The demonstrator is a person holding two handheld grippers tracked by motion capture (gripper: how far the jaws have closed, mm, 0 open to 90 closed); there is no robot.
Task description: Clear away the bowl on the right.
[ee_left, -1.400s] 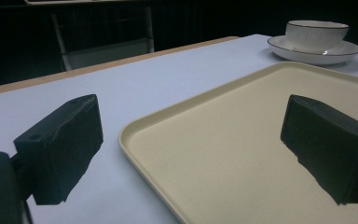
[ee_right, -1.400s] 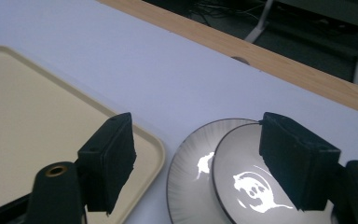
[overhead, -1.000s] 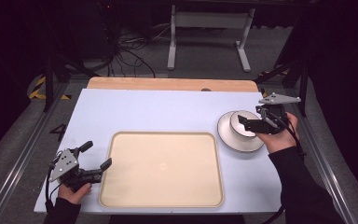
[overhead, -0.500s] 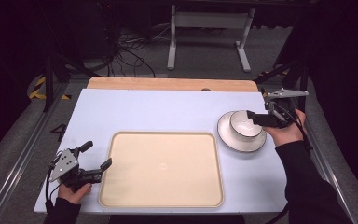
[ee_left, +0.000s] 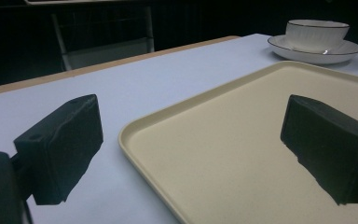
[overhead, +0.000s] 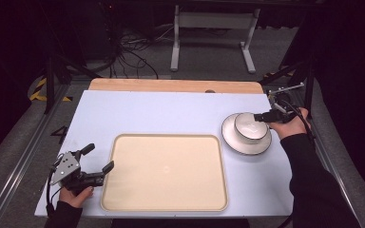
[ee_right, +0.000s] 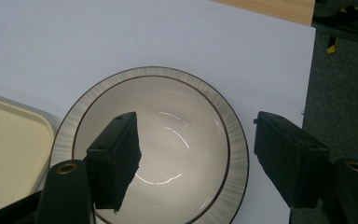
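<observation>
A white bowl (overhead: 250,127) with a dark rim stands on a white plate (overhead: 245,145) at the table's right side. My right gripper (overhead: 260,117) sits at the bowl's right edge, open, and its jaws have just been closing. In the right gripper view one jaw hangs over the inside of the bowl (ee_right: 168,154) and the other stands past the rim of the plate (ee_right: 235,126), so both rims lie between the jaws of the right gripper (ee_right: 196,121), untouched. A beige tray (overhead: 166,173) lies mid-table. My left gripper (overhead: 99,157) rests open at the tray's front left corner, nothing held.
A wooden strip (overhead: 171,85) runs along the table's far edge. The table's right edge is close beside the plate. Cables (overhead: 128,59) and a stand's legs (overhead: 209,42) lie on the floor beyond. In the left gripper view the tray (ee_left: 242,140) edge crosses between the jaws.
My right gripper has slid to the right, from above the bowl to its right rim, and dropped a little. The left gripper has kept still.
</observation>
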